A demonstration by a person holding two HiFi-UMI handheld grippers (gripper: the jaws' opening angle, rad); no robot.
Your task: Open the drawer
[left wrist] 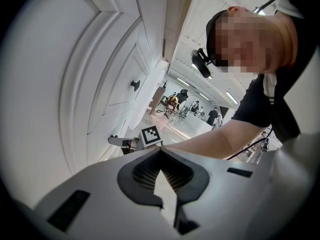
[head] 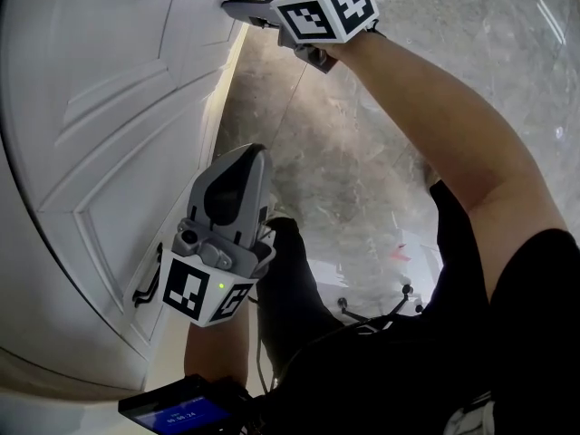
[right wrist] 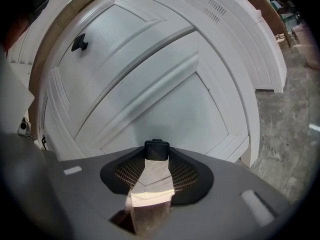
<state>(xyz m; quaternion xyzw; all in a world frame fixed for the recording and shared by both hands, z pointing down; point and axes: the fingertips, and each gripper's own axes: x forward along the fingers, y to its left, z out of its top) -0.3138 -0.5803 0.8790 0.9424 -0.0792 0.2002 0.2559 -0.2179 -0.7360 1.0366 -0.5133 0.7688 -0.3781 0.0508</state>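
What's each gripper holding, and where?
Nothing held. The right gripper has open jaws either side of the black knob, not pressing it. The left gripper is shut, empty.

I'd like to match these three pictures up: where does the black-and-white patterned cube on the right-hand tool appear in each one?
Head view: the black-and-white patterned cube sits at the top edge, near the middle.
Left gripper view: it is small, close to the middle of the picture.
Right gripper view: not in it.
Shared landmark: the white panelled cabinet front shows in all three views.
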